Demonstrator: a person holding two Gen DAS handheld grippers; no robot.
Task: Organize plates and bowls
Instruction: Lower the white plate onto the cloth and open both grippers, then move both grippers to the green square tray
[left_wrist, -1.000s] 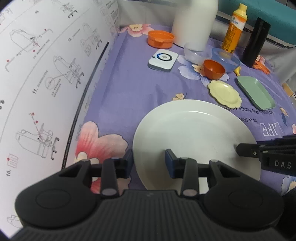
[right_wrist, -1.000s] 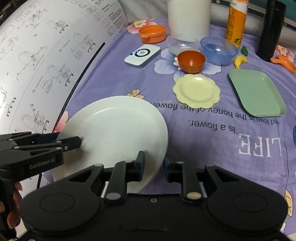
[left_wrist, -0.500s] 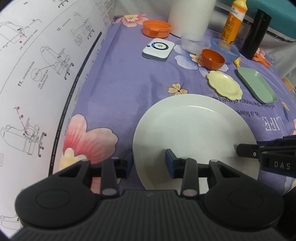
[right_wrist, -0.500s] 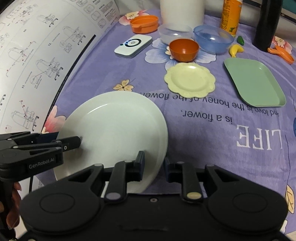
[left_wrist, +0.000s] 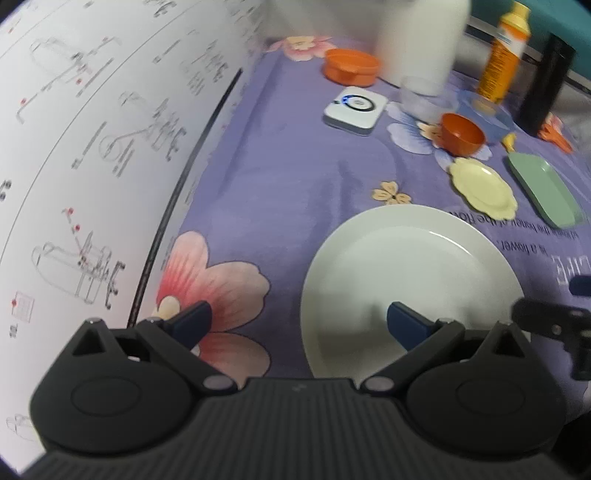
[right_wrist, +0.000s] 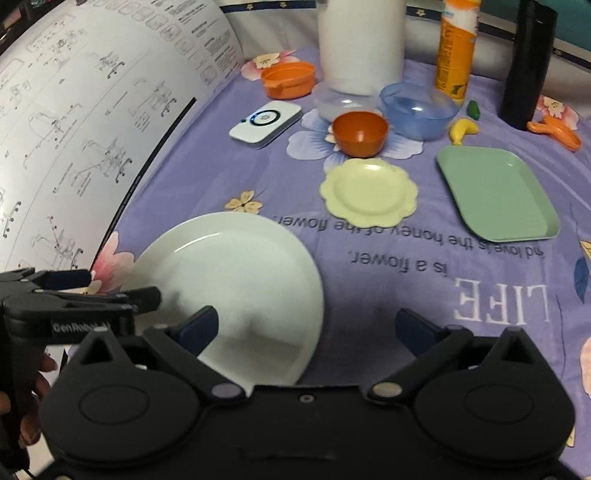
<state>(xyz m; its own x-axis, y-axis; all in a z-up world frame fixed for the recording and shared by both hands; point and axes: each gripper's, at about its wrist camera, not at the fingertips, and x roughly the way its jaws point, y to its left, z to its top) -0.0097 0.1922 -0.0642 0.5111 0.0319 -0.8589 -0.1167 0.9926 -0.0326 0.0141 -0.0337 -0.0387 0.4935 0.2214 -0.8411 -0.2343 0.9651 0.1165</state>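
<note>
A large white plate (left_wrist: 410, 273) lies on the purple flowered cloth, near its front left; it also shows in the right wrist view (right_wrist: 236, 280). My left gripper (left_wrist: 297, 321) is open, its jaws straddling the plate's left rim. My right gripper (right_wrist: 306, 325) is open, its jaws straddling the plate's right rim. Farther back lie a pale yellow scalloped plate (right_wrist: 369, 192), a green rectangular tray (right_wrist: 496, 192), an orange bowl (right_wrist: 360, 131), a blue bowl (right_wrist: 419, 109) and a clear bowl (right_wrist: 341, 103).
A big instruction sheet (left_wrist: 92, 147) lies along the left. At the back stand a white cylinder (right_wrist: 360, 40), an orange bottle (right_wrist: 456, 44), a black flask (right_wrist: 526, 62), an orange lidded dish (right_wrist: 288, 79) and a white device (right_wrist: 266, 123).
Both grippers were shut on the white plate's rims and have opened. The plate now rests on the cloth.
</note>
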